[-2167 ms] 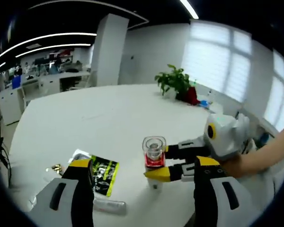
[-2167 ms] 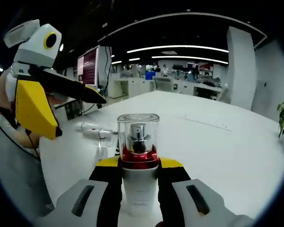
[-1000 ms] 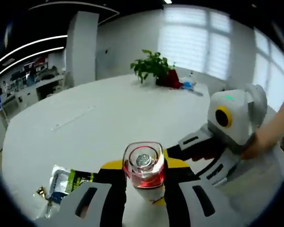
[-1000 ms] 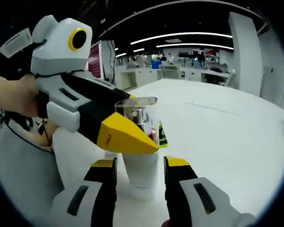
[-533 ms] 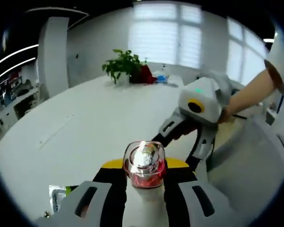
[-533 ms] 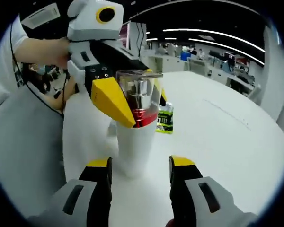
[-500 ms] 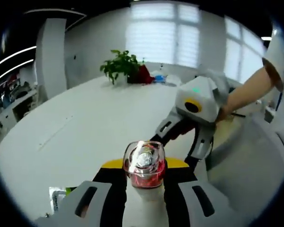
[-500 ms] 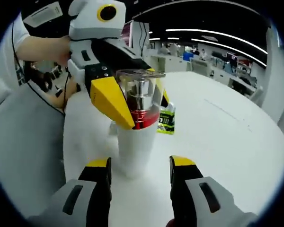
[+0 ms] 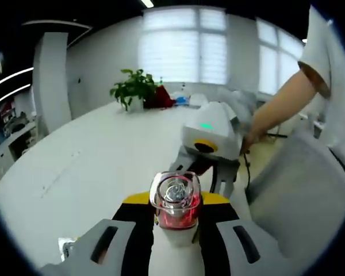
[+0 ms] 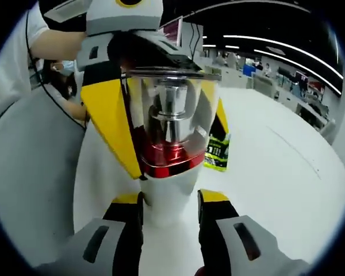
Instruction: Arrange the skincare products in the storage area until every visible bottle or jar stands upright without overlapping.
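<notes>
A white bottle [image 9: 175, 195] with a clear cap and a red collar stands upright between the jaws of my left gripper [image 9: 176, 201], which is shut on it below the collar. In the right gripper view the same bottle [image 10: 169, 132] looms large and close, with the left gripper's yellow fingers [image 10: 109, 115] clamped on both sides of it. My right gripper [image 10: 169, 198] is open, its jaws flanking the bottle's white lower body. In the left gripper view the right gripper [image 9: 204, 172] points in at the bottle from behind.
The white table [image 9: 75, 167] stretches away, with a potted plant [image 9: 135, 89] at its far end. A green sachet [image 10: 218, 150] lies flat on the table behind the bottle. A person's arm [image 9: 282, 103] and grey clothing [image 9: 302, 190] are at the right.
The bottle passed from my right gripper to my left. The right opened and drew back, and has now come in close again with its jaws narrower. The left gripper swung toward the windows.
</notes>
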`<state>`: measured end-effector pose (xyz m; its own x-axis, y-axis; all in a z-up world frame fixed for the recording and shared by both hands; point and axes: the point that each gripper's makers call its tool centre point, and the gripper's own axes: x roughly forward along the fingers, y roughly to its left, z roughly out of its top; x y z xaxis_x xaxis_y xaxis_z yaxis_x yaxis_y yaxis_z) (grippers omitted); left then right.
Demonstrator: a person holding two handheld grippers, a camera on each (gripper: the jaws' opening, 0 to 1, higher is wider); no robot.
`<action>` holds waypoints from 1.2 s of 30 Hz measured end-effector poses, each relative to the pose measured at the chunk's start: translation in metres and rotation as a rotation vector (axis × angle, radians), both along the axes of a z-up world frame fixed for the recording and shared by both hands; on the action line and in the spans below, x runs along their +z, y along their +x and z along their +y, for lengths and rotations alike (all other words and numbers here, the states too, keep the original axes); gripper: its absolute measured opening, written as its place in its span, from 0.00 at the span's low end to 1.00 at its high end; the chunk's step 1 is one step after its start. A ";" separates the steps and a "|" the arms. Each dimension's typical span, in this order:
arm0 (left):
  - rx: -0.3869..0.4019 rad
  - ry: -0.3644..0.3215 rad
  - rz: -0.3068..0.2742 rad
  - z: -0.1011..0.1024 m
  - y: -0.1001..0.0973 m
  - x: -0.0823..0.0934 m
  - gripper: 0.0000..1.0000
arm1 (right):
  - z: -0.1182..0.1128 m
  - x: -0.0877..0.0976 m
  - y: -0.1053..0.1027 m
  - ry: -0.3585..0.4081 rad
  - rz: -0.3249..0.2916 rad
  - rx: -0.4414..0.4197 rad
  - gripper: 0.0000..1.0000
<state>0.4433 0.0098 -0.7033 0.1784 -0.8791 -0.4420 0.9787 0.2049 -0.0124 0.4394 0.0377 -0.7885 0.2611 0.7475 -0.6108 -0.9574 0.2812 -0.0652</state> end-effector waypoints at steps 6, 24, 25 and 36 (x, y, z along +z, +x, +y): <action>-0.045 -0.006 -0.011 -0.007 0.002 0.001 0.24 | -0.008 -0.001 0.011 -0.002 -0.025 -0.045 0.29; -0.087 -0.042 0.006 -0.045 0.042 0.002 0.24 | -0.048 -0.003 0.049 -0.009 -0.026 -0.128 0.29; -0.086 -0.044 0.005 -0.047 0.045 0.002 0.24 | -0.049 -0.003 0.051 -0.009 -0.025 -0.130 0.29; -0.076 -0.044 0.011 -0.050 0.048 0.000 0.24 | -0.052 -0.002 0.056 -0.005 -0.022 -0.135 0.29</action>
